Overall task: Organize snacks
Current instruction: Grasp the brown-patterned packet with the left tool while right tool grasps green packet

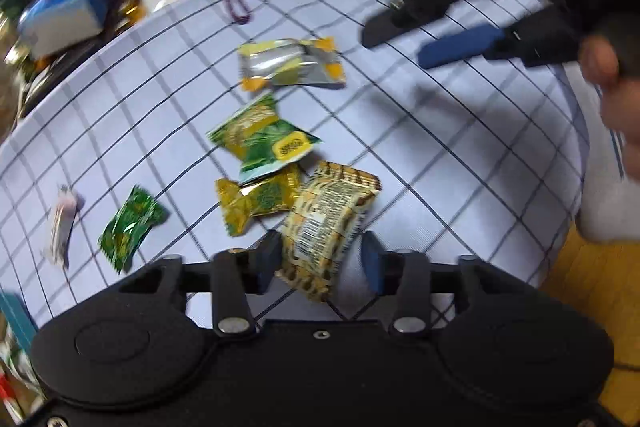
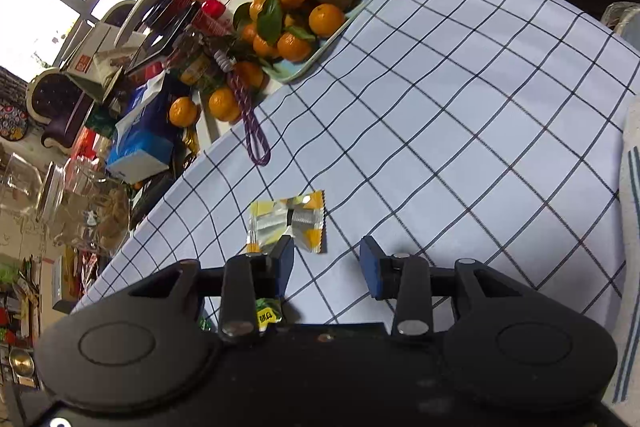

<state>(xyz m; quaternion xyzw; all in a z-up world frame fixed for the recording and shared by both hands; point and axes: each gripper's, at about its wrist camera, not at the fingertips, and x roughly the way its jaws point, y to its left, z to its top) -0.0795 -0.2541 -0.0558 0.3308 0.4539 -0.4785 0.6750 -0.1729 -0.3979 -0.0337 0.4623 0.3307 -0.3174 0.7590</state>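
Two claws work over a surface (image 2: 460, 115) covered with a checked cloth. Far ahead of both, at the cloth's far edge, stands a tray of mandarins (image 2: 308, 15). The right claw (image 2: 326, 261) hangs with its jaws apart and nothing between them; in the left wrist view it (image 1: 416, 47) shows at upper right, above the cloth. Just ahead of its left finger lies a silver-and-yellow packet (image 2: 286, 223). The left claw (image 1: 320, 259) has its jaws apart, and a brown-and-yellow snack pack (image 1: 330, 223) lies between them; whether the pads press it is unclear. Just ahead of that claw, touching the pack, lies a gold packet (image 1: 256, 201), with a green-and-yellow packet (image 1: 262, 139) overlapping it. Left of the claw lie a small green packet (image 1: 130, 227) and a pale wrapper (image 1: 62, 225).
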